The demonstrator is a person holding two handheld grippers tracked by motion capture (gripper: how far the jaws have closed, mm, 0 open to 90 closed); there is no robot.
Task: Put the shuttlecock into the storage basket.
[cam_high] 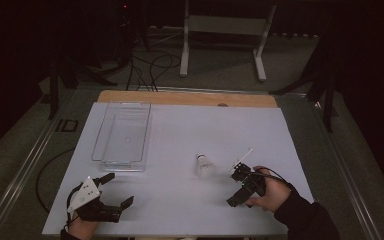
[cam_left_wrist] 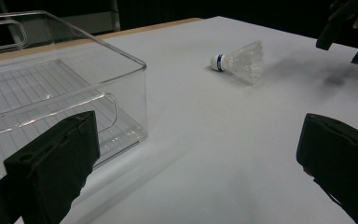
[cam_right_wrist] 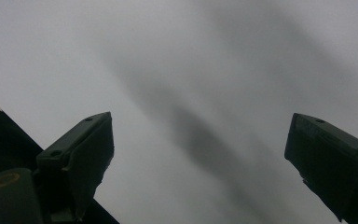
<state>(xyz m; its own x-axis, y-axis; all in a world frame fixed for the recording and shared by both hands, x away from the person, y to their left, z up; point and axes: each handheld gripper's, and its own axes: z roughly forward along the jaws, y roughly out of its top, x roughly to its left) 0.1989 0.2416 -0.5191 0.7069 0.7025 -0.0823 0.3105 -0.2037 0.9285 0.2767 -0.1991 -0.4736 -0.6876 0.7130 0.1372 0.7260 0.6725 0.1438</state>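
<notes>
White worktop spreads wide, and on its left half sits the clear plastic bin, long side running away from the person. Out in the middle, nearer the right, the shuttlecock lies alone on the sheet, touching nothing. The right hand-held gripper hangs just to the right of it and a touch nearer the person, jaws spread wide and holding nothing. The left hand-held gripper sits well apart from the shuttlecock, down at the near left corner, just in front of the bin's near end, jaws also wide apart and empty.

From the left gripper view the shuttlecock shows its white cork tip with a blue band, lying on its side, skirt pointing right, and the bin shows its ribbed floor and handle cutouts, detail the high view blurs. The right gripper view looks down on bare grey surface and blurred shadow between its open jaws.
</notes>
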